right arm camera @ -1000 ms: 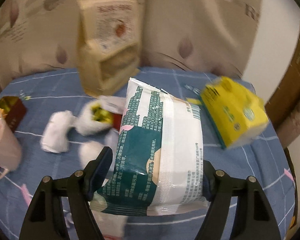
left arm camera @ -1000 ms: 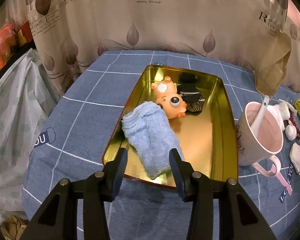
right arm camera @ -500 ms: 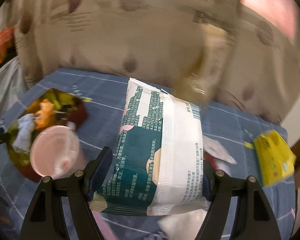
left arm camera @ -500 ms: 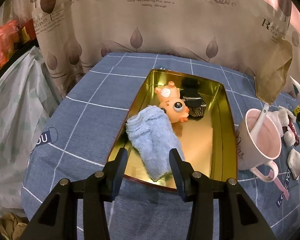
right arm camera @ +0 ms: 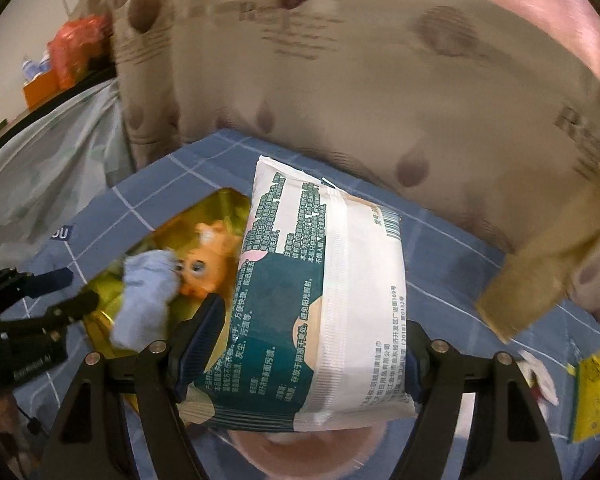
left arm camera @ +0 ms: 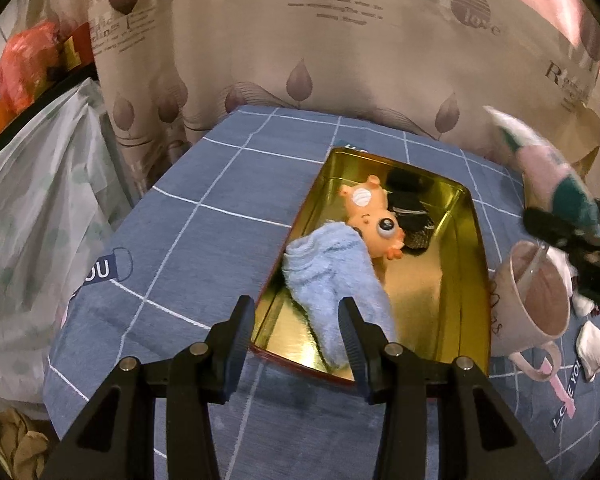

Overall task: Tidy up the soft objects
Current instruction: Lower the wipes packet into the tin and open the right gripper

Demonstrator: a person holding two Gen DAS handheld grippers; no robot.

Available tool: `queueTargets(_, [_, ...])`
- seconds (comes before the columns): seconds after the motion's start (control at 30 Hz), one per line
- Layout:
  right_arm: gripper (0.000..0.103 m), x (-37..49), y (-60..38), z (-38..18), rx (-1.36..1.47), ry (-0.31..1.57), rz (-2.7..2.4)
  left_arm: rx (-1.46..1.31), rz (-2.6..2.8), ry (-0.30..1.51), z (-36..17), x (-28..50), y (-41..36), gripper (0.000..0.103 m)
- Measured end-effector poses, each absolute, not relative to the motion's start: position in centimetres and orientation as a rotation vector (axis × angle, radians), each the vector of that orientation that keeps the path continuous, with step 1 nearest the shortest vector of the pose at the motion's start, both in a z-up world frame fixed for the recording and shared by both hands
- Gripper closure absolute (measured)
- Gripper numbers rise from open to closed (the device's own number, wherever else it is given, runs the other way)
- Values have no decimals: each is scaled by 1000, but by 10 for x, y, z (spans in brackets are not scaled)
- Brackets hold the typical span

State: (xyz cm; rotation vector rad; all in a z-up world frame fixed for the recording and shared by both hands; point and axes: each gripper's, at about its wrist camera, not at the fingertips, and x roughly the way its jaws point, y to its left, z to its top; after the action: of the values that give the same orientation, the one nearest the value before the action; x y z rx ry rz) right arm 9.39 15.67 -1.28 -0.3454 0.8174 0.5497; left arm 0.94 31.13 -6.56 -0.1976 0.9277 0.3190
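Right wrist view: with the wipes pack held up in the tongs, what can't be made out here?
- Wipes pack hides the gold tray's right half.
- Pink mug: only a rim sliver below the pack.
- Curtain print: motion-blurred, unreadable.
- Yellow packet: cut off at the edge.

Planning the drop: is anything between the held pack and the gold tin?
The pink mug stands right of the tin, under the pack. The tin's near-right floor looks bare; towel and toy fill the left.
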Motion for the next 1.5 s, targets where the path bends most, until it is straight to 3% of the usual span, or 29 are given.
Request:
queueTargets(0.33, [30, 109, 222, -52, -421, 897, 593, -234, 350, 926, -68, 7, 324, 59])
queueTargets(0.83, [27, 113, 240, -79, -459, 971, 584, -225, 349, 930, -70, 7, 322, 59])
queueTargets(1.0, [18, 112, 237, -71, -432, 956, 585, -225, 346, 929, -70, 7, 322, 59])
queueTargets(1.5, [17, 87, 159, -9, -362, 824, 578, -186, 331, 917, -67, 9, 311, 59])
